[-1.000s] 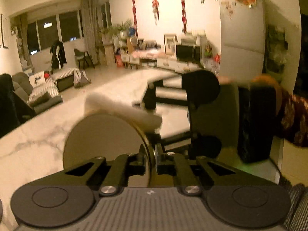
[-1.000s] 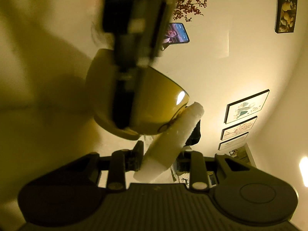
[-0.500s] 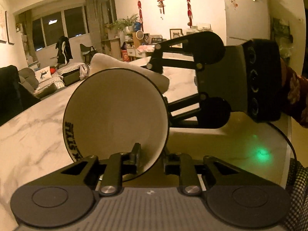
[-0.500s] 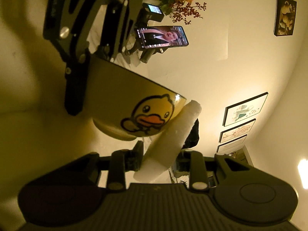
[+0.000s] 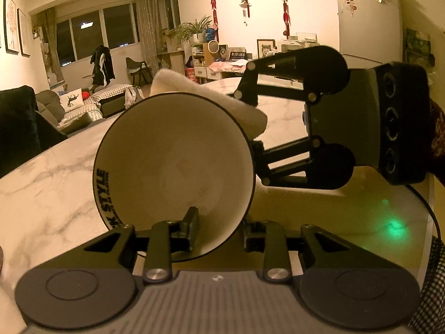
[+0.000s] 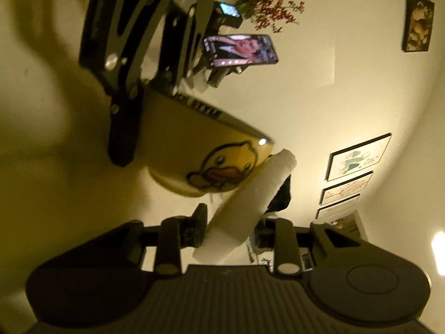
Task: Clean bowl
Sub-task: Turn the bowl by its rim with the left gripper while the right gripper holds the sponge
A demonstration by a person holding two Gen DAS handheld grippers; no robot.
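Marble table [image 5: 41, 183], tilted bowl [image 5: 172, 167]

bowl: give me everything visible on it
The bowl looks ceramic and glossy: yellow outside with a cartoon duck, pale bare inside, and a dark rim band with lettering that ends in "STYLE". It is tipped on its side, mouth toward the left wrist camera. The left gripper straddles its rim, one finger inside the bowl and one outside; its fingers have just been opening. A white cloth, held by the right gripper, touches the outer wall.
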